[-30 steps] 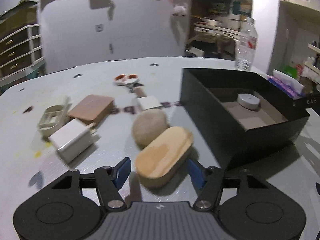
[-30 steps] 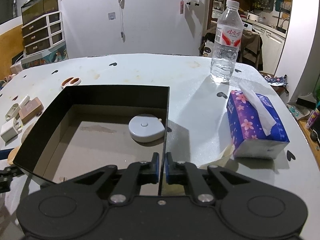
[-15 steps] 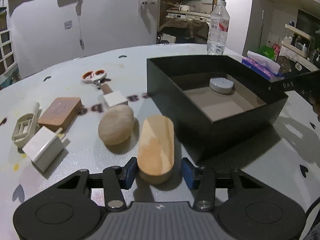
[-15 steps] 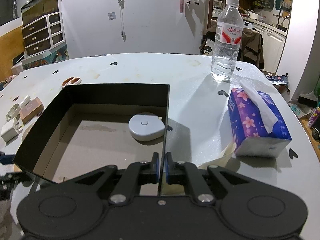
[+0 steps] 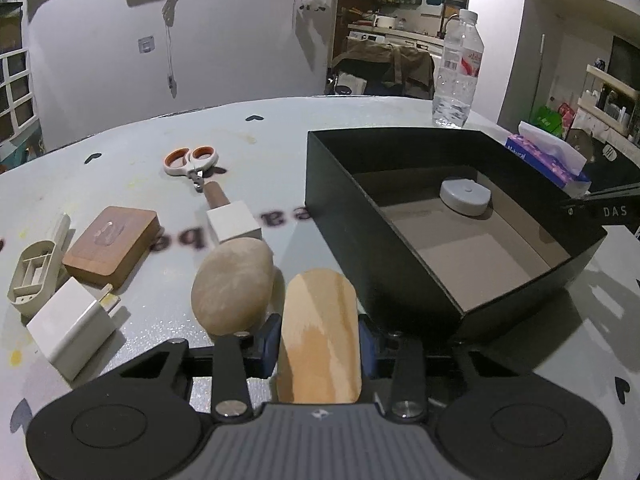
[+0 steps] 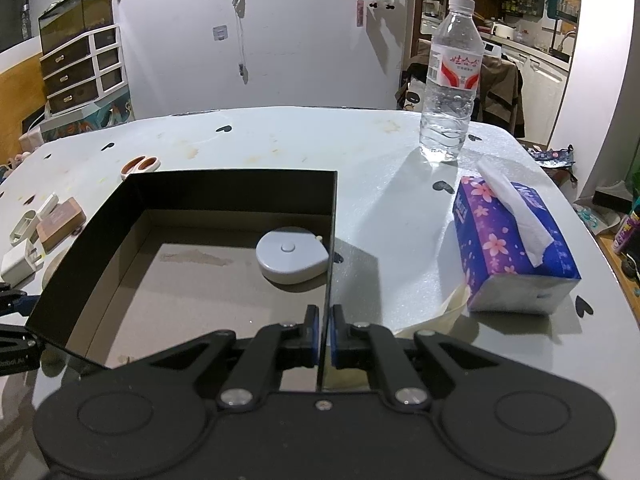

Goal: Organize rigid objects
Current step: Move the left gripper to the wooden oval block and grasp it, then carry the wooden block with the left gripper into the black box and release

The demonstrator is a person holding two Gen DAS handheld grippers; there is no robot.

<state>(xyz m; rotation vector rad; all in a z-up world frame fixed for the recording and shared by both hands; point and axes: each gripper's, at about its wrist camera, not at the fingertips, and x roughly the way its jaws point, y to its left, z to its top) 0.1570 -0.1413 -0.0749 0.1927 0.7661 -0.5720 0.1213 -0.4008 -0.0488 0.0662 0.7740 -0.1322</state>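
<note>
A light wooden oval block [image 5: 320, 312] lies on the grey table beside the black box [image 5: 360, 220]. My left gripper [image 5: 319, 340] straddles the block's near end. Its jaws are closing and both blue pads touch the block's sides. In the right wrist view my right gripper [image 6: 325, 332] is shut on the thin right wall of the black box [image 6: 240, 188]. A round pale grey disc [image 6: 292, 260] lies inside the box near that wall; the disc [image 5: 466, 196] also shows in the left wrist view.
Left of the block sit a tan egg-shaped stone [image 5: 232, 284], a white charger [image 5: 72, 332], a brown wooden square [image 5: 112, 244], a beige plastic clip [image 5: 34, 276], a white cube [image 5: 234, 222] and scissors [image 5: 192, 160]. A water bottle [image 6: 450, 92] and tissue pack [image 6: 516, 248] stand right of the box.
My left gripper has swung into line with the wooden oval block and slid forward around it, its jaws narrowing from wide apart onto the block's sides. The right gripper has kept still.
</note>
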